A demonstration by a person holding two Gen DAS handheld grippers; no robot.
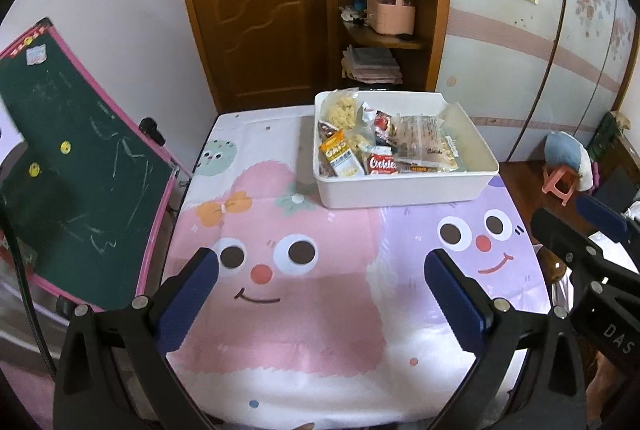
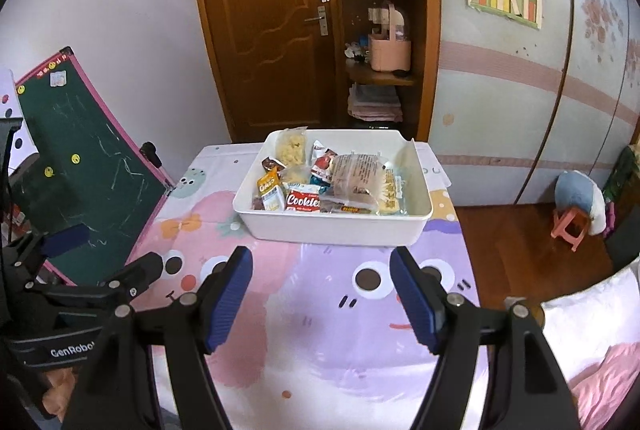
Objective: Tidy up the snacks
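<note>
I see the snacks (image 2: 320,185) packed in the white bin (image 2: 336,230) straight beyond my right tool (image 2: 322,300), the nearer one; both it and the left tool (image 1: 322,294) gape empty.

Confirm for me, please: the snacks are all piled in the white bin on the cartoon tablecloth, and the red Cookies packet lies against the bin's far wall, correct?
Not quite. The red Cookies packet lies against the near wall of the white bin, as the right wrist view shows. The rest holds: the snacks are piled in that bin on the cartoon tablecloth.
</note>
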